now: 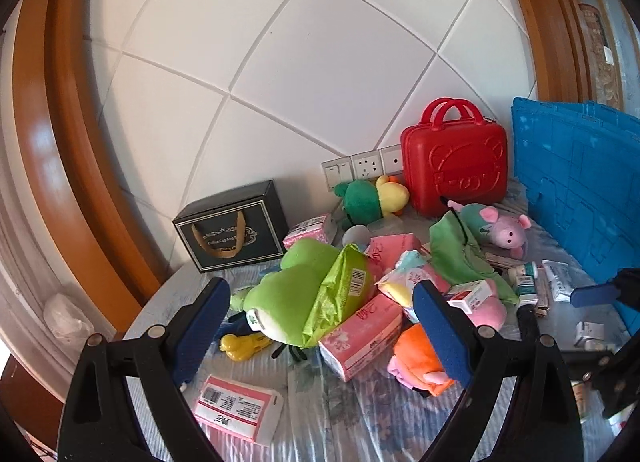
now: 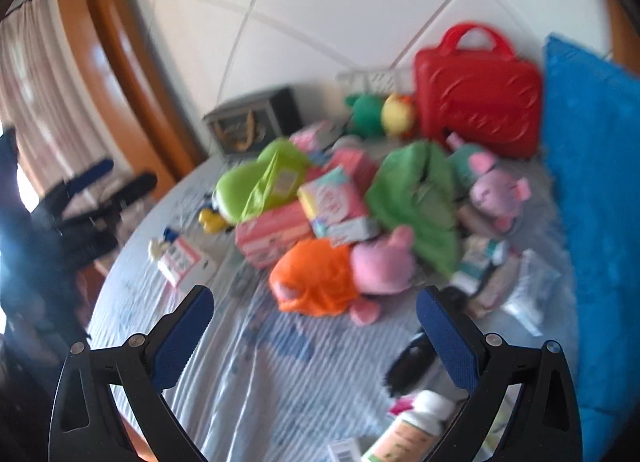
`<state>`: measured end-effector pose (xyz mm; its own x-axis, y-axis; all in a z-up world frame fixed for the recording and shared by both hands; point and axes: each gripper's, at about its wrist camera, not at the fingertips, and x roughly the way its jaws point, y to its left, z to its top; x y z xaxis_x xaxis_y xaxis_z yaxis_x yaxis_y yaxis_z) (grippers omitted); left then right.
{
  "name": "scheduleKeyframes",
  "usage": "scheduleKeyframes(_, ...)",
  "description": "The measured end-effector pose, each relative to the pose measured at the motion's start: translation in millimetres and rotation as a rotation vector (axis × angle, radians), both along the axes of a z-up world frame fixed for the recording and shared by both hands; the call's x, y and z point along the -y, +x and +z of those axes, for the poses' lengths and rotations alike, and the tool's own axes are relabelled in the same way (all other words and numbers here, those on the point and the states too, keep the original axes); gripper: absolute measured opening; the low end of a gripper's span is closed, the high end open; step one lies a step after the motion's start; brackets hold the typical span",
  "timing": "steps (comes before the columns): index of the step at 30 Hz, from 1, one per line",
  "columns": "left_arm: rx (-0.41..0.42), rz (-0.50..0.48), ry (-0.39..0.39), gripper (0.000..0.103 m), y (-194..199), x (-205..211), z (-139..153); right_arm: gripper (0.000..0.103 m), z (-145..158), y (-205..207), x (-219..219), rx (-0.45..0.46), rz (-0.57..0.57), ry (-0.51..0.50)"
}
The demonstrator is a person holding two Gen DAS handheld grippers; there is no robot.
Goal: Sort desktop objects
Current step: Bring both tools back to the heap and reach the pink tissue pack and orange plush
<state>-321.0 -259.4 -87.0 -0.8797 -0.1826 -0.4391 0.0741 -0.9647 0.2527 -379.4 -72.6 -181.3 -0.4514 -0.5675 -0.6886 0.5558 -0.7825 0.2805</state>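
Straight ahead of the empty, spread left tongs (image 1: 320, 326) lies the green plush frog (image 1: 288, 294); right tongs (image 2: 316, 326) gape empty, nearer the orange plush toy (image 2: 316, 278).

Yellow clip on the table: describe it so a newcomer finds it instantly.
Start at the black gift box standing against the white wall at the table's back left. Come toward the camera past the big lime-green frog plush; the yellow clip lies on the striped cloth just in front of the frog. It is the only small, hard, glossy yellow piece there, not plush or a packet.
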Motion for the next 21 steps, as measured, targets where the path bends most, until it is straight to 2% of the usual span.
scheduleKeyframes(8,0.087,0.046,0.001,0.094,3,21,-43,0.103,-76,-37,81,0.023,0.174,0.133)
scheduleKeyframes(12,0.138,0.021,0.003,0.094,0,37,-67,0.103,-111,-45,120,-0.08,0.201,0.293)
scheduleKeyframes(14,0.17,-0.04,0.024,0.094,-6,44,-78,0.103,-130,-53,133,-0.136,0.159,0.401)
scheduleKeyframes(15,0.186,-0.062,0.024,0.094,-10,45,-83,0.101,-139,-56,138,-0.158,0.136,0.459)
scheduleKeyframes(16,0.197,-0.096,0.011,0.094,-16,46,-89,0.088,-142,-56,138,-0.173,0.114,0.476)
scheduleKeyframes(19,0.222,-0.22,0.0,0.094,-40,44,-107,0.073,-134,-59,125,-0.131,0.09,0.41)
scheduleKeyframes(21,0.253,-0.29,0.014,0.094,-58,43,-119,0.073,-129,-63,111,-0.101,0.067,0.374)
